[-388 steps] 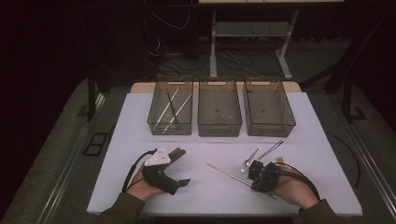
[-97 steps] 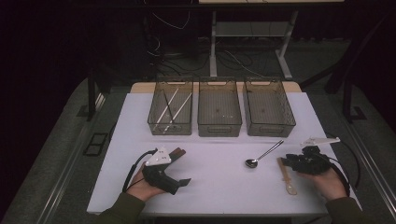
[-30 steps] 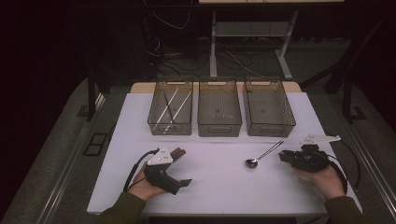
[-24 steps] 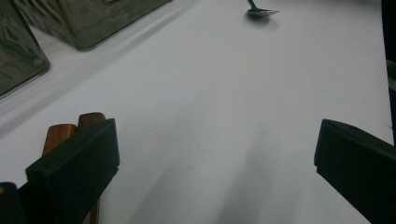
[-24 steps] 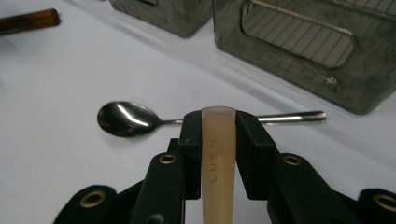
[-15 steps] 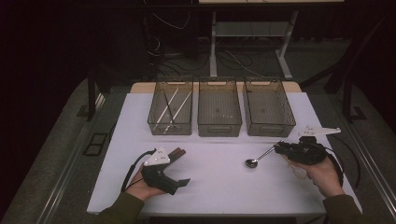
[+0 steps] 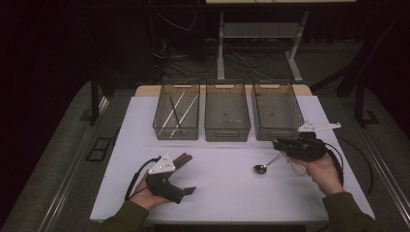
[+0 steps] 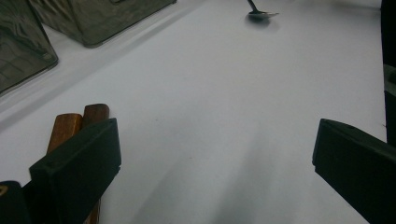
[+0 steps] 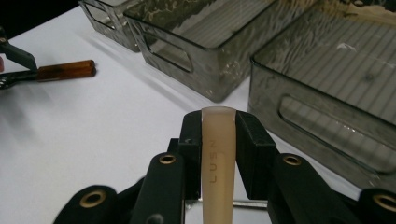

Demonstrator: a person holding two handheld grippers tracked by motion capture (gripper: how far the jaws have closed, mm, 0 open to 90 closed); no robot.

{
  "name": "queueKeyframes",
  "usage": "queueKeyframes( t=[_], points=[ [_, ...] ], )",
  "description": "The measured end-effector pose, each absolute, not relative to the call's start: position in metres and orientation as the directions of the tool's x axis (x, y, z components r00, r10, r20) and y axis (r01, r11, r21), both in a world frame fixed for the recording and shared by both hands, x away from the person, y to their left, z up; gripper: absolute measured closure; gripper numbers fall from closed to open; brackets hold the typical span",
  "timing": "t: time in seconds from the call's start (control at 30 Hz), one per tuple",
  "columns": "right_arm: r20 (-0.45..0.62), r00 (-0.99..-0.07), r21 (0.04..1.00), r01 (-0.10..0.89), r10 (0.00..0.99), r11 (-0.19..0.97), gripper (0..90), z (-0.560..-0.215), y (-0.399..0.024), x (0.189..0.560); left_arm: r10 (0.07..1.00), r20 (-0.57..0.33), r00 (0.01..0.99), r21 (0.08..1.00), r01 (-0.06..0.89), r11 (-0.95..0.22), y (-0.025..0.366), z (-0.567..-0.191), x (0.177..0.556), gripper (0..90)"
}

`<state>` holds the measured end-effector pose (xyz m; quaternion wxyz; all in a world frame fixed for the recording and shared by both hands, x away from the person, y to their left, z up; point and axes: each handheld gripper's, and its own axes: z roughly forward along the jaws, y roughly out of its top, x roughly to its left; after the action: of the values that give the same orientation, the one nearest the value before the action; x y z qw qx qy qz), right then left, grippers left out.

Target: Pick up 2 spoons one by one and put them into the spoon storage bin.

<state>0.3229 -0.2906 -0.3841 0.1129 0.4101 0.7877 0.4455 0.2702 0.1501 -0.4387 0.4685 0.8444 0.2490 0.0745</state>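
My right gripper (image 7: 279,144) (image 9: 218,122) is shut on a pale beige utensil handle (image 9: 218,158), which stands up between its two black pads. It hovers just in front of the right-hand bin (image 7: 278,126). A metal spoon (image 7: 261,168) (image 8: 261,13) lies on the white table (image 7: 227,193) just left of that gripper. My left gripper (image 7: 186,174) (image 8: 215,154) rests on the table at the front left, jaws wide apart with nothing between them. Two brown wooden handles (image 7: 182,157) (image 8: 77,125) lie against its far jaw.
Three clear grey bins stand in a row at the back: the left bin (image 7: 163,130) holds long pale sticks, the middle bin (image 7: 227,131) a few tiny bits. The table's right edge is close to my right hand (image 7: 321,171). Cables trail from both grippers.
My right gripper has lifted and moved toward the right bin, carrying the beige utensil. The spoon and my left gripper have stayed where they were.
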Motion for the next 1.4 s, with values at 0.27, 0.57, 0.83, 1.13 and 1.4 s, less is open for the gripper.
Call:
queueKeyframes(
  t=[0.27,0.57,0.83,1.13,1.4],
  points=[
    [0.196,-0.650,0.803,0.536,0.734,0.260,73.5,-0.382,-0.276,0.333,0.486,-0.112,0.867,0.828,0.352,-0.438,0.148,-0.440,0.271,0.1],
    [0.209,-0.657,0.815,0.526,0.724,0.242,73.5,-0.378,-0.261,0.345,0.493,-0.113,0.863,0.829,0.355,-0.431,0.147,-0.440,0.270,0.3],
    [0.210,-0.663,0.830,0.509,0.718,0.228,73.5,-0.369,-0.252,0.357,0.495,-0.120,0.860,0.830,0.361,-0.426,0.148,-0.440,0.271,0.4],
    [0.198,-0.658,0.837,0.499,0.727,0.223,73.5,-0.356,-0.234,0.379,0.502,-0.128,0.856,0.833,0.367,-0.414,0.149,-0.439,0.271,0.7],
    [0.194,-0.644,0.848,0.490,0.740,0.204,73.5,-0.347,-0.216,0.402,0.500,-0.120,0.858,0.832,0.362,-0.421,0.149,-0.439,0.272,1.1]
  ],
)
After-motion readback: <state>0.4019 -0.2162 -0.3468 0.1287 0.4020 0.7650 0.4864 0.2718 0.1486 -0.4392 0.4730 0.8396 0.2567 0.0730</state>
